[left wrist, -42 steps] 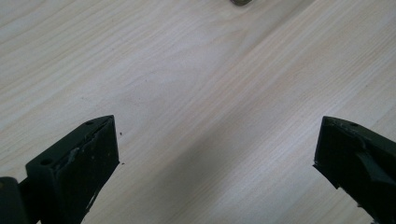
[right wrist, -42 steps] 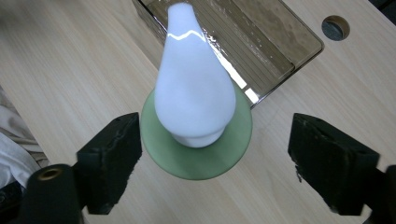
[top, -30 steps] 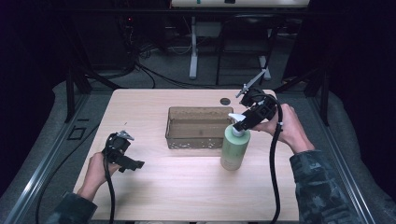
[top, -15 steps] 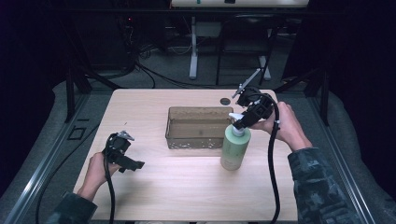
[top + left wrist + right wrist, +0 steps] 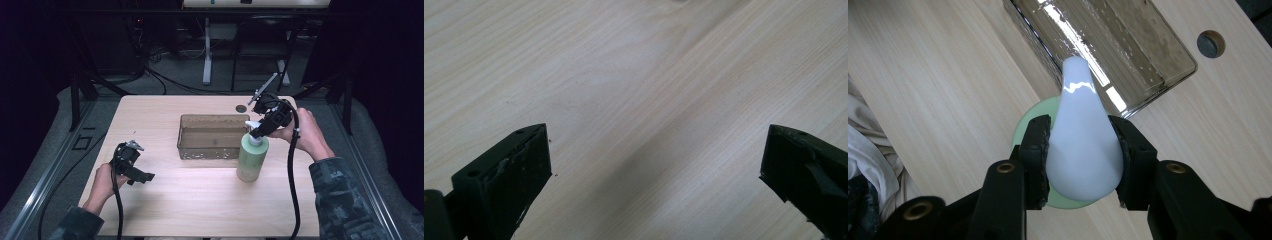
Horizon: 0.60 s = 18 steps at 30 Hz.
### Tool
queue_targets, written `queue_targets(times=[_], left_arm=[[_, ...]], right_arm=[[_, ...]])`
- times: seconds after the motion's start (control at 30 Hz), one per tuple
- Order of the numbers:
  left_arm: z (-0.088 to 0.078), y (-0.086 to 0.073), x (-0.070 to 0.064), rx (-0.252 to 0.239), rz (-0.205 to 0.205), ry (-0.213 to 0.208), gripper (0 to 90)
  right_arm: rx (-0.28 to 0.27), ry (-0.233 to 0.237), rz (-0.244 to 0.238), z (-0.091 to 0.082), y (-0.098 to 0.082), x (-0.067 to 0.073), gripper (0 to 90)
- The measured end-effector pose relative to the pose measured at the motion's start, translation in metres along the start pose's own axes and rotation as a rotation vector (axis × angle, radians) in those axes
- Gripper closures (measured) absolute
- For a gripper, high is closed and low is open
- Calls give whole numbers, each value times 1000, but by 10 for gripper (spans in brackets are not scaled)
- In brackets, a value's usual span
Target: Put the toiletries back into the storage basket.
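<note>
Squeezing the white pump top (image 5: pixel 1083 145) of the green bottle (image 5: pixel 252 159) beside the clear box (image 5: pixel 207 136) with my right gripper (image 5: pixel 1082 150), I am keeping it straight while my left gripper (image 5: pixel 131 164) is waiting open.

The light wooden counter (image 5: pixel 200 185) is seen as pale, fine-grained wood with a smooth, matt finish. The white plastic pump head (image 5: pixel 1083 145) is rendered glossy, with bright highlights along its smooth curve, and the pale green plastic bottle (image 5: pixel 252 160) below it is given a soft satin sheen. The clear brownish plastic tray (image 5: pixel 207 136) is shown as transparent and shiny, its walls marked by reflections. The black pads (image 5: pixel 1040 150) of the right gripper (image 5: pixel 1082 155) are seen as matt and slightly rough, brass-coloured metal rivets being set in its arms. The pads (image 5: pixel 519 165) of the left gripper (image 5: pixel 656 170) are shown dull and scuffed.
</note>
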<state>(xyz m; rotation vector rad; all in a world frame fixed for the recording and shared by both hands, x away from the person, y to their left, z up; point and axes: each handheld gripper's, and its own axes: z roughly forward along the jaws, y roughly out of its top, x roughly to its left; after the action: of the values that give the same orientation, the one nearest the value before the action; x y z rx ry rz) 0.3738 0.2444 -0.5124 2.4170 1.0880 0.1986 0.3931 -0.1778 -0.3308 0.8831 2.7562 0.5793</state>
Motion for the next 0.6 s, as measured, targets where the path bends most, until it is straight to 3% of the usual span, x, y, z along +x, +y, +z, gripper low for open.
queue_targets(times=[0.6], left_arm=[[1,1,0,7,4,0,0]], right_arm=[[1,-9,-18,-21,4,4,630]])
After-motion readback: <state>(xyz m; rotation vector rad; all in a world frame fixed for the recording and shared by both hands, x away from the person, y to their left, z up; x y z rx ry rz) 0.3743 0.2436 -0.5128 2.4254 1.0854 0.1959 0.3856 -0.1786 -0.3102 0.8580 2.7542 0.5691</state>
